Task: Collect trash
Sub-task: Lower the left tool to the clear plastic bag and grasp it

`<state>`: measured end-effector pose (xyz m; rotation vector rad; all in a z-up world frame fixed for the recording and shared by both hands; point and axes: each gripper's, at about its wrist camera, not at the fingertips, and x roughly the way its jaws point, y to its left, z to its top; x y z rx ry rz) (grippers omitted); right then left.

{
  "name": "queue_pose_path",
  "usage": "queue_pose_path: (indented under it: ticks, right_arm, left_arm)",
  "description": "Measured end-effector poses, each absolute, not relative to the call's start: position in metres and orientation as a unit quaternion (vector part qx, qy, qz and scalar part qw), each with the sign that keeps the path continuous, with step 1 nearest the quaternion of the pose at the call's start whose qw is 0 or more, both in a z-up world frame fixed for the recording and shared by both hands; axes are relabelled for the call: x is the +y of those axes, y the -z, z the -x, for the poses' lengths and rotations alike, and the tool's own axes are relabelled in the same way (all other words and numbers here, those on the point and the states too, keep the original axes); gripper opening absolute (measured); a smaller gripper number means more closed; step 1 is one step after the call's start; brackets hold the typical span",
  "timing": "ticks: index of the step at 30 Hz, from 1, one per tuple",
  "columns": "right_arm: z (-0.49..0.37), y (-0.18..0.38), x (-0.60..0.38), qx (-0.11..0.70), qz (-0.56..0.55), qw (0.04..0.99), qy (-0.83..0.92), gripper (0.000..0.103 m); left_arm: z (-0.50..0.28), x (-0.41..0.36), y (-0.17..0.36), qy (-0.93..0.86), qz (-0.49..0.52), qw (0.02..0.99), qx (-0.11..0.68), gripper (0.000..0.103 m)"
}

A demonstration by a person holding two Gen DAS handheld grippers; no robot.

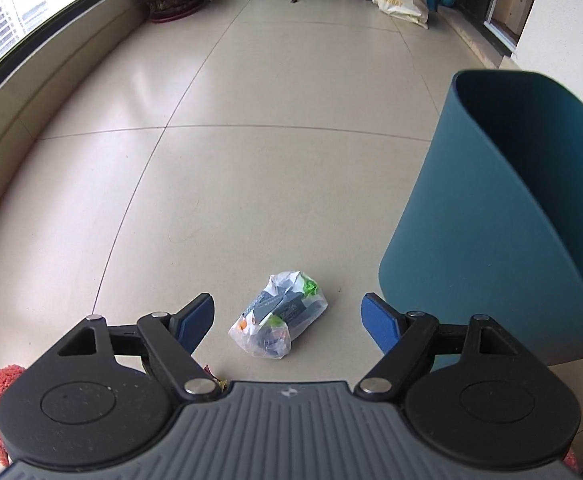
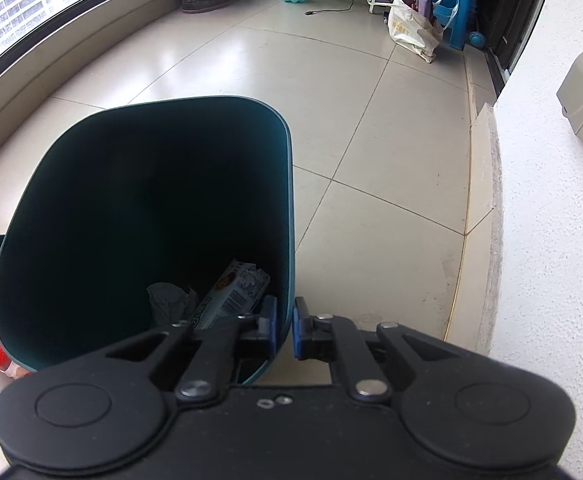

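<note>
Shiny tile floor covers this balcony room, with a big window on one side. Some trash is already in the teal trash bin: a crumpled paper and a flat carton lie at the bottom. The right hand-held gripper pinches the bin's rim, one finger inside and one outside. One more piece is left, a small clear bag of trash on the floor just beside the bin. The left hand-held gripper is wide open above it, not touching it. That bag looks like the next thing to grab.
</note>
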<state>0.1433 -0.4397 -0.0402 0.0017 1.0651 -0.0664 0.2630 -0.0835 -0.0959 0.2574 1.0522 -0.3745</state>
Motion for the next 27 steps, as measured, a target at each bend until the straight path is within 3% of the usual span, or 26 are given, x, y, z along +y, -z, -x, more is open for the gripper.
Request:
queue_pose_path:
  ticks: [9, 24, 26, 27]
  right_arm:
    - [-0.155, 0.045, -0.426, 0.504, 0.059, 0.862, 0.02, 0.005]
    - [-0.164, 0.042, -0.425, 0.517, 0.035, 0.855, 0.027, 0.006]
    - [-0.166, 0.042, -0.427, 0.517, 0.037, 0.855, 0.028, 0.006]
    - [-0.166, 0.043, -0.427, 0.517, 0.037, 0.855, 0.028, 0.006]
  left_arm:
    - [-0.292, -0.085, 0.176, 0.202, -0.157, 0.809, 0.529, 0.081]
    - [-0.331, -0.1, 0.283, 0.198, -0.204, 0.752, 0.594, 0.08]
    - [-0.33, -0.099, 0.287, 0.193, -0.202, 0.754, 0.595, 0.077]
    - [-0.329, -0.099, 0.287, 0.192, -0.199, 0.755, 0.594, 0.069]
